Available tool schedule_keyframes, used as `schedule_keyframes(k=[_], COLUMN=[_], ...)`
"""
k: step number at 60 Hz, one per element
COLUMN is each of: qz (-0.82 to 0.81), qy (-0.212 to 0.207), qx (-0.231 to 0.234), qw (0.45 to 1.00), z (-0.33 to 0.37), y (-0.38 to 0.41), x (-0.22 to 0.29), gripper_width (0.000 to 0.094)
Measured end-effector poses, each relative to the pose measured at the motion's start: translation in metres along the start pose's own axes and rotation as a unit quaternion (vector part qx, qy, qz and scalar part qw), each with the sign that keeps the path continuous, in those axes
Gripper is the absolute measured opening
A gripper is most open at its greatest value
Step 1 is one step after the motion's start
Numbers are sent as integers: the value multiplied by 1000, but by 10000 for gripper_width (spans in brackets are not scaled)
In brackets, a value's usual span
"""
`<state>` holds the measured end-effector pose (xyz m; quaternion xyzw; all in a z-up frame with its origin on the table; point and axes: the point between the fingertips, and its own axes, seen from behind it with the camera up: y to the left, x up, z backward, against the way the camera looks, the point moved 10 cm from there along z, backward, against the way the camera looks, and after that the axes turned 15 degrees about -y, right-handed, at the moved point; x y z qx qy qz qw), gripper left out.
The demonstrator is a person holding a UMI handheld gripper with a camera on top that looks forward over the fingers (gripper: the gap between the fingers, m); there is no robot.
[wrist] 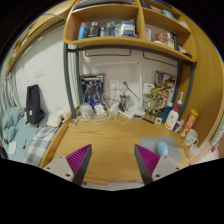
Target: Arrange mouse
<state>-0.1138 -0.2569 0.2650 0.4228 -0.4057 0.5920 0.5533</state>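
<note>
One mouse (161, 148), pale blue, lies on the wooden counter (110, 145) just ahead of the right finger, apart from it. Gripper (112, 160): released, fingers spread wide, nothing between them. Step judged: approach, grasp not yet made. Next move calls for swinging right and forward to straddle the mouse. Beyond: bottles (180, 118), shelf (125, 40).

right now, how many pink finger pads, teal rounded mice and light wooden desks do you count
pink finger pads on the open gripper: 2
teal rounded mouse, on the desk just beyond one finger: 1
light wooden desk: 1
total: 4
</note>
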Motion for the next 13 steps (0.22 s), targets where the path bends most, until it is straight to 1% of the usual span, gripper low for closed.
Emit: schedule_keyframes(k=[5,13], qz=[-1,8], qy=[-2,8], qx=[7,8], qw=[1000,1000], z=[9,20], y=[17,29], x=[-2,-8], gripper_width=[851,848])
